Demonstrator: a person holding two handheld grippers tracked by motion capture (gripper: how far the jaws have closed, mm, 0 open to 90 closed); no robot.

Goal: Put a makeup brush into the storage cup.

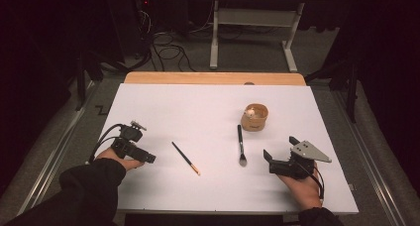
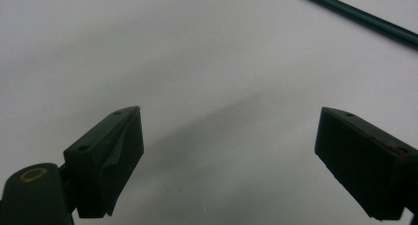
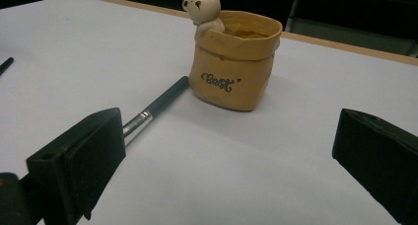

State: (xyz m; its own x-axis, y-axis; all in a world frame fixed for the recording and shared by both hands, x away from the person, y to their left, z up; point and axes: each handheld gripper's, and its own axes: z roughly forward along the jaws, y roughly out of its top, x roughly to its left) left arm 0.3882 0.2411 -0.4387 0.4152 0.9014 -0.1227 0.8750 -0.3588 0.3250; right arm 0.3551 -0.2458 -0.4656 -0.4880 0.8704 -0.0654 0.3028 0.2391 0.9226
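Note:
A thin dark brush with an orange tip point(image 1: 185, 158) lies slanted on the white table top point(image 1: 163, 107), just right of my left gripper point(image 1: 148, 158). In the left gripper view the jaws point(image 2: 229, 116) stand open over bare table, with the brush's handle point(image 2: 355, 15) crossing the top right corner. A thicker black brush with a silver ferrule point(image 1: 240, 144) lies below a tan bag-shaped pot point(image 1: 254, 118) that has a small bear on its rim. My right gripper point(image 1: 280, 146) rests open at the lower right and faces the pot point(image 3: 231, 67) and that brush point(image 3: 157, 106).
A wooden strip point(image 1: 213, 78) runs along the table's far edge. Beyond it stand a grey desk frame point(image 1: 214, 37) and loose cables point(image 1: 168, 50) on the floor. Metal rails point(image 1: 54, 151) flank the table on both sides.

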